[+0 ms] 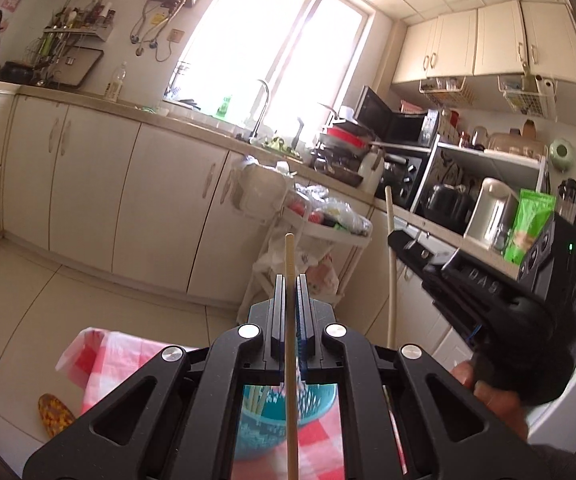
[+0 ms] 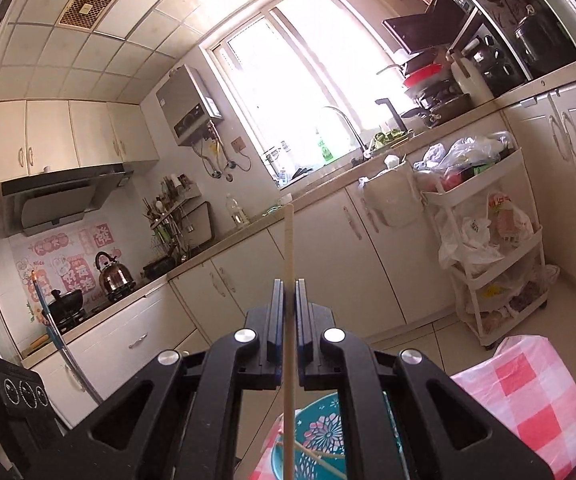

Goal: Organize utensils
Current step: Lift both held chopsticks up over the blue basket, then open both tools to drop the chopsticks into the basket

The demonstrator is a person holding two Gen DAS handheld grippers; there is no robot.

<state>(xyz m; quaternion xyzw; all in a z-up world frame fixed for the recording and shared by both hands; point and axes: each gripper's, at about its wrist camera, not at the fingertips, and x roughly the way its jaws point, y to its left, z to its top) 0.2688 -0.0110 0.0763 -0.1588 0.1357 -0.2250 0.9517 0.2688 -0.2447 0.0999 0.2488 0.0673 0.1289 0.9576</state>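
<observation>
Above, both grippers are raised over a table and aimed across a kitchen. In the left wrist view the left gripper (image 1: 289,280) has its jaws closed on a pale wooden chopstick (image 1: 289,264), which stands upright between the pads, its tip rising above them and its shaft running down past the lower edge of the frame. Below the mechanism sits a teal basket (image 1: 288,412) with perforated walls on a red-and-white checked tablecloth (image 1: 112,356); more pale sticks lie inside it. To the right, the right gripper (image 1: 394,236) appears from the side, gripped by a hand (image 1: 488,388), and pinches a second chopstick (image 1: 391,276) that rises above its fingertips and hangs down below them.

In the right wrist view the jaws are likewise closed on that stick, which stands upright between the pads with its tip above them. The teal basket with a floral cut-out pattern shows beneath, with thin sticks lying across it, on the checked cloth. Beyond lie cream cabinets (image 2: 328,248), a bright window (image 2: 300,76), a kettle (image 2: 114,274) on the stove and a white trolley (image 2: 488,248) loaded with bags.
</observation>
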